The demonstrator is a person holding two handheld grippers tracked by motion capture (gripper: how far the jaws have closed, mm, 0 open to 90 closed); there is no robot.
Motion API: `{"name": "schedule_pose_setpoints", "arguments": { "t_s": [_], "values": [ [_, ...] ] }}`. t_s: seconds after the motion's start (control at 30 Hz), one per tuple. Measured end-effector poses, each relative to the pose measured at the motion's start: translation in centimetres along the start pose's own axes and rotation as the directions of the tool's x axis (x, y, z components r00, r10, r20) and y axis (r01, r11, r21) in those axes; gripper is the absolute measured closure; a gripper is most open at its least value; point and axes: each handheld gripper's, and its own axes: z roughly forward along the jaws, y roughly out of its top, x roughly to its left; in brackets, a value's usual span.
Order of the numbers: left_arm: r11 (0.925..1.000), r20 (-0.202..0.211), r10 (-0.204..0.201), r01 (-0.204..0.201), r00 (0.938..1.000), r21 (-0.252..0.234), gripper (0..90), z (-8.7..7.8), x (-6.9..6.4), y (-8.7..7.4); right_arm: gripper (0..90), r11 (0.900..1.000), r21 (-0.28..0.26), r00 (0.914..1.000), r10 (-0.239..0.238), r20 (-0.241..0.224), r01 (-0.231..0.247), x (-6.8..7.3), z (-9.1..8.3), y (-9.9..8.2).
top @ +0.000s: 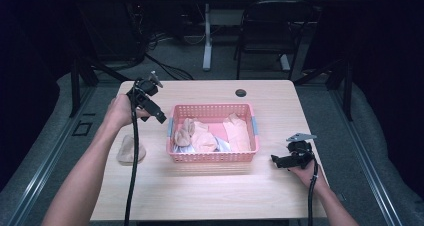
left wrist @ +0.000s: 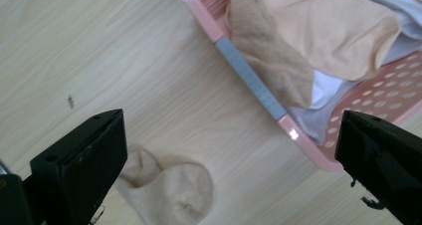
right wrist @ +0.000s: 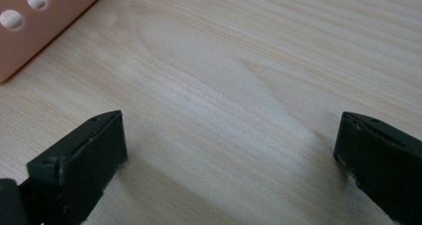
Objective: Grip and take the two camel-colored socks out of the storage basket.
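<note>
The wooden surface [top: 210, 196] carries a pink basket [top: 214, 157] near its middle, holding several socks: a tan sock [left wrist: 271, 60] draped at the basket's left end, a peach sock [left wrist: 338, 31] beside it, and white fabric [left wrist: 326, 88] underneath. One beige sock [top: 131, 150] lies flat on the surface toward the left edge, well apart from the basket; judging by this, the sorting has barely begun, with most socks left inside. The left claw [top: 150, 103] hangs wide and empty above the surface, left of the basket. The right claw [top: 281, 160] rests wide and empty near the right edge.
</note>
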Motion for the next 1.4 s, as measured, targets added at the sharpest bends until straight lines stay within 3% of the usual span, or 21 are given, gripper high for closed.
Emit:
{"name": "schedule_pose_setpoints", "arguments": {
  "t_s": [0.2,0.53,0.67,0.97,1.1,1.3,1.4],
  "values": [
    [0.9997,0.023,0.022,-0.022,0.9995,-0.011,0.3,1.0,-1.3,1.1,0.0,1.0,-0.001,1.0,0.0,0.0,0.0,0.0,0.0,0.0],
    [0.997,0.104,0.042,-0.035,0.9936,-0.068,4.4,3.0,-4.0,2.0,0.0,1.0,-0.002,1.0,0.0,0.0,0.0,0.0,0.0,0.0],
    [0.9971,0.108,0.064,-0.059,0.9921,-0.048,9.6,4.6,-4.9,1.9,0.0,1.0,-0.002,1.0,-0.001,0.0,0.001,0.0,0.0,0.0],
    [0.9971,0.103,0.074,-0.071,0.9919,-0.027,17.7,7.2,-5.4,1.7,0.0,1.0,-0.001,1.0,0.0,-0.001,0.0,0.0,0.0,0.0],
    [0.9969,0.093,0.075,-0.073,0.9928,-0.029,19.4,8.1,-5.7,2.2,0.0,1.0,-0.001,1.0,-0.001,0.0,0.001,0.0,0.0,0.0],
    [0.9988,0.088,0.044,-0.042,0.9951,-0.026,22.1,9.8,-5.5,2.6,0.0,1.0,-0.002,1.0,-0.001,0.001,0.001,0.0,0.0,0.0],
    [0.9986,0.074,0.052,-0.052,0.9959,-0.007,23.4,10.6,-6.0,2.5,0.0,1.0,-0.001,1.0,-0.001,0.0,0.001,0.0,0.0,0.0]
  ]
}}
